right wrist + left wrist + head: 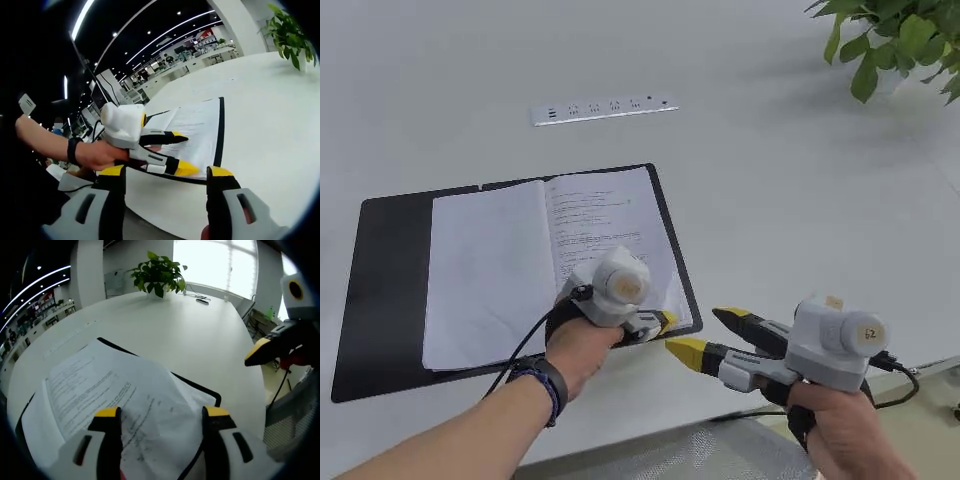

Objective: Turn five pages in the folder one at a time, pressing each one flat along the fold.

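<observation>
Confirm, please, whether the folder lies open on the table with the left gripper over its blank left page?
Not quite: the folder lies open on the table, but the left gripper is over its printed right page, as the head view shows.

Bright, even light in the head view, soft shadow beside the plant (895, 40) far right. Blown-out window (220, 262) in the left gripper view. Heavy fisheye warp at edges; dark ceiling (125, 20), glaring strip lights (82, 21) in the right one.
</observation>
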A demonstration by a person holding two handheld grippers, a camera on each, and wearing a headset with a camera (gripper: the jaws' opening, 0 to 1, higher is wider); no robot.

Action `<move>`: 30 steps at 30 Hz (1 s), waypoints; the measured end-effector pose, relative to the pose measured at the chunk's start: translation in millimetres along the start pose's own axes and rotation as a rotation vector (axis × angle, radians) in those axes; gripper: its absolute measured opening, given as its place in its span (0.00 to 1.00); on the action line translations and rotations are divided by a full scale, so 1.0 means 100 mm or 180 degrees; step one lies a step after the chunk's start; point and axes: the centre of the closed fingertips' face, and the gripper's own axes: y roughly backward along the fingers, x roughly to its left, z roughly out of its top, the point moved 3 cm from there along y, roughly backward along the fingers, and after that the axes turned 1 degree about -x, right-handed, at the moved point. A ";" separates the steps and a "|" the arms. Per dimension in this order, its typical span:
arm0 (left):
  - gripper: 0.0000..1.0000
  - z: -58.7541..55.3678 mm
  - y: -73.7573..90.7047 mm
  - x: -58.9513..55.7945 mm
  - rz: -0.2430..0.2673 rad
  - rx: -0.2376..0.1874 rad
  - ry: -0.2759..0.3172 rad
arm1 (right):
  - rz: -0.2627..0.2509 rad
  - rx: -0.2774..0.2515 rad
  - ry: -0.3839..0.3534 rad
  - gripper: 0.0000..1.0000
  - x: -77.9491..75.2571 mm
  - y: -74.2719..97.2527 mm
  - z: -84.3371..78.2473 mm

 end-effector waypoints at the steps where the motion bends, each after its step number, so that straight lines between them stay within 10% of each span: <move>1: 0.64 0.00 0.00 0.01 -0.0003 -0.0003 0.0019 | -0.0006 0.0001 -0.0001 0.64 -0.01 0.00 0.00; 14: 0.50 0.00 0.05 0.12 0.0043 -0.0121 0.0294 | -0.0124 -0.0089 -0.0123 0.56 -0.31 -0.07 0.14; 30: 0.46 0.00 0.07 0.13 0.0029 -0.0165 0.0435 | 0.0083 0.0105 -0.0102 0.50 -0.43 -0.74 0.34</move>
